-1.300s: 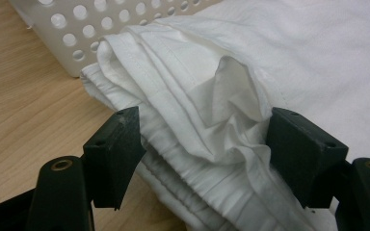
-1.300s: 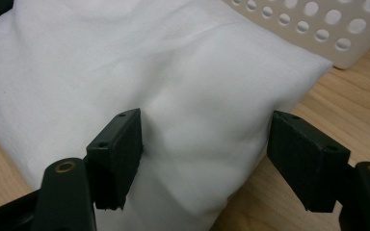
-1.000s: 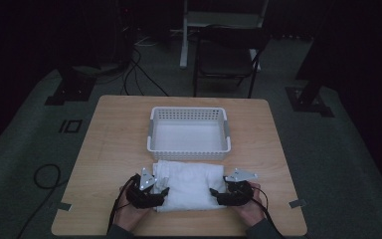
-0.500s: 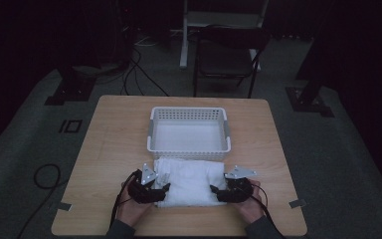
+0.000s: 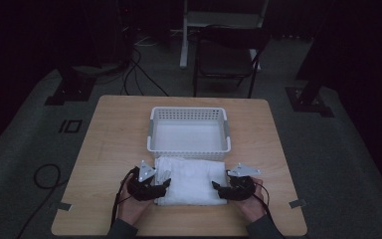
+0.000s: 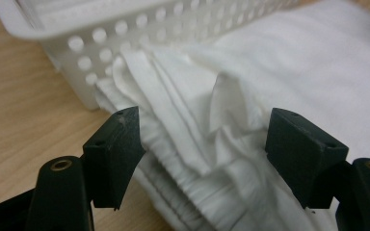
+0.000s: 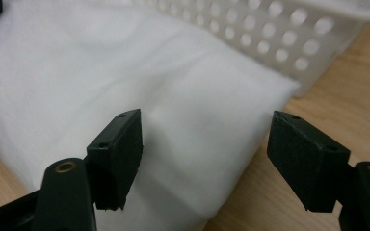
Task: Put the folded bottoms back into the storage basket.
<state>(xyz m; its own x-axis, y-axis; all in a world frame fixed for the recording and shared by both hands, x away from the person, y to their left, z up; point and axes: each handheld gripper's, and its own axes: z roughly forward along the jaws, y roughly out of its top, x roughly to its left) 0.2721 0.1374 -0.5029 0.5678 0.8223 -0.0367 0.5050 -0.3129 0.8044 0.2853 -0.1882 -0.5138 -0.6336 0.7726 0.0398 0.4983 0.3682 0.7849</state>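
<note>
The towel (image 5: 191, 180) lies lengthwise between my left gripper (image 6: 200, 159) and right gripper (image 7: 204, 159), one end inside each one's parted jaws.

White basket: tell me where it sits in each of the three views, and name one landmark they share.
High view: white basket at table centre, beyond the folded towel.
Left gripper view: basket across the top, its corner upper left.
Right gripper view: perforated wall at upper right.
Shared landmark: the towel against the basket's near wall.
</note>
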